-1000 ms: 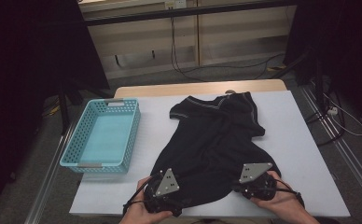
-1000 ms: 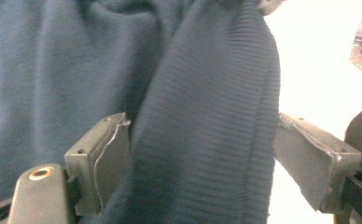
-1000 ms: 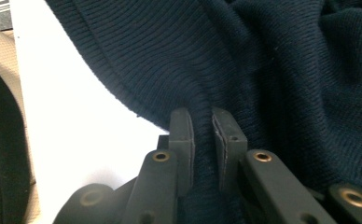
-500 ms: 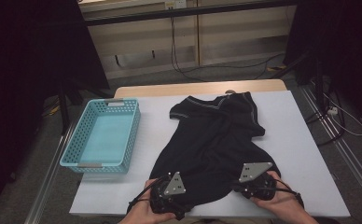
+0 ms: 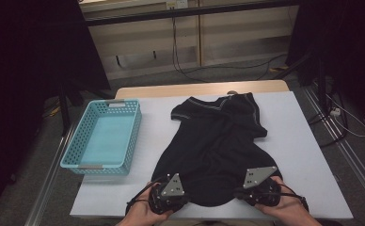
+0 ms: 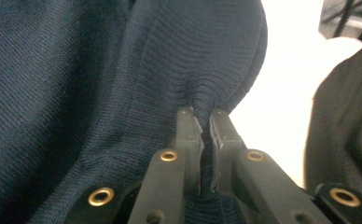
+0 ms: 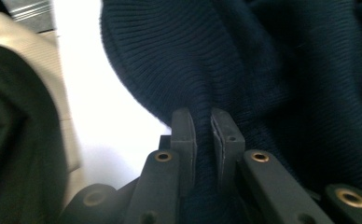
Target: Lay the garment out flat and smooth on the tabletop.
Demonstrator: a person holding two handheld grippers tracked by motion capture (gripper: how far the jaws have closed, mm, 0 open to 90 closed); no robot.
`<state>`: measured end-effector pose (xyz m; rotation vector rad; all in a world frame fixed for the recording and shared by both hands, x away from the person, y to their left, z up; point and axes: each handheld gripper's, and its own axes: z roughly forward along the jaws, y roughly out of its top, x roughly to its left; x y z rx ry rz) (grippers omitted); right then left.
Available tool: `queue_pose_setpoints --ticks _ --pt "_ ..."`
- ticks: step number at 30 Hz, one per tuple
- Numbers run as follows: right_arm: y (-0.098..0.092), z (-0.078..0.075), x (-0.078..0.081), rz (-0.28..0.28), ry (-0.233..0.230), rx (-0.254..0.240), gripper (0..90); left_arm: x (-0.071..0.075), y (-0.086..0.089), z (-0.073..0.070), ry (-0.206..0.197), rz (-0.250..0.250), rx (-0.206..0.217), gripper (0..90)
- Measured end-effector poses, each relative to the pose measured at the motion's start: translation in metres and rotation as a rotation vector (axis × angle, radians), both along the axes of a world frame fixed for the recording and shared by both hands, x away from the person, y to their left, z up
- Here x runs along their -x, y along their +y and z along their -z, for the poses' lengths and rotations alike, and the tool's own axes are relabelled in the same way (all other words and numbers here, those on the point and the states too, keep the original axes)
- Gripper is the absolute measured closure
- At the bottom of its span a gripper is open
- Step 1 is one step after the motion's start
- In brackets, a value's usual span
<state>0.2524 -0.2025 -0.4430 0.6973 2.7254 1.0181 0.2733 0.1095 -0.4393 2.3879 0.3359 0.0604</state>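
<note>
Dark knit shirt (image 5: 216,141) lies flat mid-table, hem toward me, so I can take both near corners. My left gripper (image 6: 205,122) has just been closing and now pinches the hem; my right gripper (image 7: 201,123) is clamped on its corner too, ready to lift evenly, with the teal basket (image 5: 103,165) waiting alongside.

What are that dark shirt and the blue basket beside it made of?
The shirt looks like a soft knit fabric, dark navy and matt: fine ribbed rows show up close, and it bunches into folds where the left gripper and right gripper pinch its hem. The basket looks like moulded plastic, light turquoise, with regular lattice holes in its walls.
</note>
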Motion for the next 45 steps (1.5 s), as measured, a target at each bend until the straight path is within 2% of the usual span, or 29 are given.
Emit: queue_pose_setpoints --ticks 2,5,7,8,11,12,13,15,16,17,18,20,22,24,26,28,30,33,35,37,39,40,42,44,45 --pt "-0.002 -0.001 0.006 -0.018 0.003 -0.001 82.0 0.004 -0.001 0.001 0.007 0.017 -0.013 84.9" --pt "-0.003 -0.002 0.015 -0.026 0.001 -0.004 82.1 0.01 -0.001 -0.002 0.029 0.054 -0.005 84.9" --pt "-0.003 -0.003 0.019 -0.036 0.001 -0.004 82.0 0.016 0.003 -0.003 0.036 0.044 -0.009 84.9" --pt "-0.002 -0.004 0.022 -0.039 0.007 -0.009 82.0 0.019 0.007 -0.004 0.051 0.032 0.004 84.8" --pt "0.002 -0.003 0.031 -0.066 0.024 -0.007 81.7 0.025 0.016 -0.009 0.056 0.01 0.015 84.6" --pt "0.004 -0.003 0.035 -0.074 0.025 -0.007 81.5 0.028 0.019 -0.009 0.09 0.009 0.041 84.6" --pt "0.006 -0.003 0.038 -0.083 0.026 -0.005 81.0 0.031 0.02 -0.009 0.09 0.009 0.027 84.6" --pt "0.008 -0.004 0.042 -0.089 0.028 -0.013 75.9 0.034 0.021 -0.007 0.075 0.018 0.014 83.2" --pt "0.008 -0.005 0.042 -0.09 0.032 -0.021 71.9 0.032 0.022 -0.008 0.083 0.018 0.022 80.1" --pt "0.007 -0.006 0.041 -0.088 0.035 -0.035 67.6 0.03 0.023 -0.009 0.106 0.002 0.048 73.2" --pt "0.005 -0.008 0.04 -0.08 0.039 -0.053 62.3 0.028 0.024 -0.011 0.106 -0.018 0.065 63.0" --pt "0.001 -0.011 0.039 -0.057 0.04 -0.09 53.8 0.023 0.029 -0.017 0.073 -0.034 0.091 58.0" --pt "-0.002 -0.015 0.037 -0.043 0.022 -0.121 50.1 0.017 0.034 -0.025 0.041 -0.074 0.108 49.4" --pt "-0.004 -0.019 0.034 -0.02 -0.002 -0.134 47.4 0.009 0.038 -0.029 0.009 -0.117 0.107 47.5" --pt "-0.007 -0.021 0.029 -0.001 -0.01 -0.149 45.5 -0.001 0.042 -0.031 0.009 -0.138 0.119 43.4" --pt "-0.011 -0.022 0.023 0.039 -0.02 -0.157 45.3 -0.009 0.045 -0.032 -0.02 -0.169 0.108 43.7" --pt "-0.017 -0.024 0.016 0.067 -0.023 -0.173 45.1 -0.019 0.049 -0.029 -0.018 -0.196 0.11 43.4" --pt "-0.026 -0.028 0.011 0.102 -0.043 -0.19 44.4 -0.032 0.055 -0.026 -0.028 -0.225 0.087 42.1" --pt "-0.032 -0.03 0.008 0.133 -0.055 -0.185 44.6 -0.038 0.056 -0.025 -0.027 -0.249 0.085 41.9" --pt "-0.038 -0.029 0.003 0.17 -0.069 -0.16 46.3 -0.042 0.053 -0.023 -0.032 -0.256 0.072 43.9" --pt "-0.045 -0.026 -0.005 0.211 -0.081 -0.121 49.2 -0.046 0.05 -0.02 -0.041 -0.229 0.061 50.5" --pt "-0.049 -0.025 -0.01 0.23 -0.085 -0.091 49.7 -0.047 0.049 -0.018 -0.05 -0.241 0.065 54.0" --pt "-0.057 -0.024 -0.02 0.254 -0.108 -0.05 54.0 -0.051 0.05 -0.018 -0.057 -0.26 0.055 54.8" --pt "-0.067 -0.024 -0.03 0.296 -0.118 -0.045 58.8 -0.054 0.054 -0.018 -0.046 -0.287 0.068 54.4" --pt "-0.072 -0.025 -0.034 0.312 -0.127 -0.045 61.6 -0.056 0.056 -0.018 -0.045 -0.292 0.055 53.2"
